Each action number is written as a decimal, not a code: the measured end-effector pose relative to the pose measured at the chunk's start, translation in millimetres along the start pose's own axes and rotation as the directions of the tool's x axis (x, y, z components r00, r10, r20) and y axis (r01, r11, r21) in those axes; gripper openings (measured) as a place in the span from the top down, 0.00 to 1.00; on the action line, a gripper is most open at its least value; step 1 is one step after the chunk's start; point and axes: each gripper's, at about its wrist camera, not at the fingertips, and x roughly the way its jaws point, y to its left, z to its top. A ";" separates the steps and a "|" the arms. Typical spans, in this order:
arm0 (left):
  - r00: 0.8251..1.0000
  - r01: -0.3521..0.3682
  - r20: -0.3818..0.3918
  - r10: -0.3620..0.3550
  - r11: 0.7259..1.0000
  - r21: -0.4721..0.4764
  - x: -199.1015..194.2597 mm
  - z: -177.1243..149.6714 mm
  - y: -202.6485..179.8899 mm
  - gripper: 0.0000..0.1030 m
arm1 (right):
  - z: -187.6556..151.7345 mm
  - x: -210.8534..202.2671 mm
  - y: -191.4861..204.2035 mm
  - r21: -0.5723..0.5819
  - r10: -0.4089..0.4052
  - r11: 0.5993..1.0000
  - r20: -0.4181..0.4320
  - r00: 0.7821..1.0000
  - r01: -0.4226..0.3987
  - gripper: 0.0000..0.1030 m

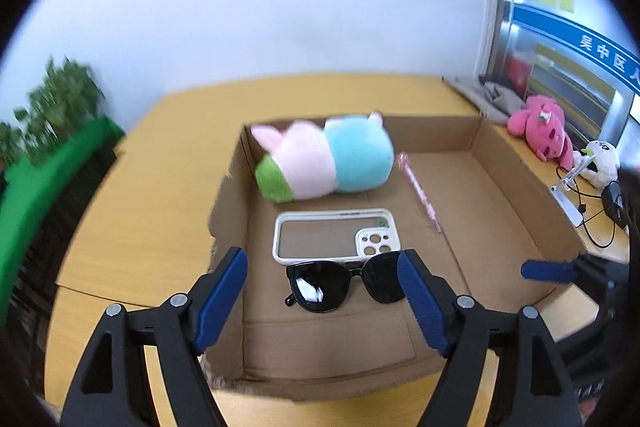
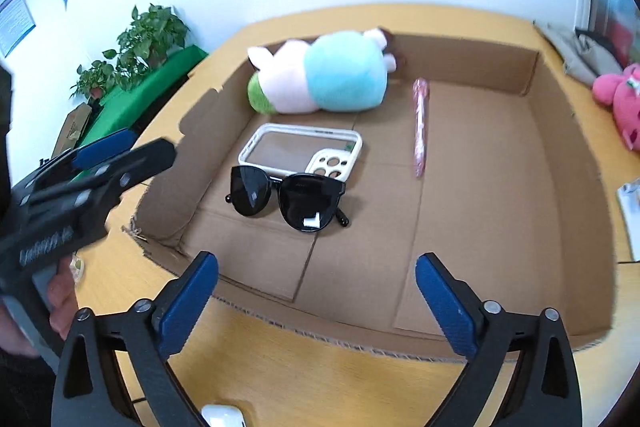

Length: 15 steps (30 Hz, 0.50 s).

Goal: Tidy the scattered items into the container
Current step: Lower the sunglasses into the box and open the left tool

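An open cardboard box (image 1: 520, 183) (image 2: 568, 163) lies on the yellow table (image 1: 140, 211). On its floor are a pastel plush toy (image 1: 324, 159) (image 2: 320, 75), a white phone case (image 1: 336, 235) (image 2: 300, 151), black sunglasses (image 1: 344, 283) (image 2: 288, 199) and a pink pen (image 1: 420, 191) (image 2: 420, 127). My left gripper (image 1: 322, 259) hangs open above the sunglasses, holding nothing; the right wrist view shows it at the left (image 2: 120, 151). My right gripper (image 2: 317, 261) stands wide open over the box's near edge, with nothing between its fingers. One of its blue fingertips (image 1: 548, 271) shows in the left wrist view.
A pink plush (image 1: 540, 131) (image 2: 620, 103) and a white plush (image 1: 600, 159) sit on the table right of the box, beside cables and grey cloth (image 1: 488, 95). Potted plants (image 2: 148, 39) stand at the left. A small white object (image 2: 222, 417) lies near the table's front edge.
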 end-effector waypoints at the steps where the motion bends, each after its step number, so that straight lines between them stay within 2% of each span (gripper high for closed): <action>1: 1.000 -0.003 0.017 0.003 1.000 0.002 -4.6 -2.9 -5.6 0.25 | -2.6 -5.4 2.4 -0.014 -0.001 1.000 0.011 1.000 0.001 0.01; 6: 0.998 -0.031 0.058 0.032 0.999 -0.028 -38.0 -16.5 -8.8 0.25 | -14.4 -20.4 16.2 -0.101 -0.025 0.994 0.045 0.999 0.030 0.01; 15: 0.997 -0.050 0.052 0.052 0.998 -0.026 -51.8 -34.8 -19.1 0.24 | -25.5 -32.3 16.0 -0.152 -0.071 0.985 0.074 0.995 0.082 0.01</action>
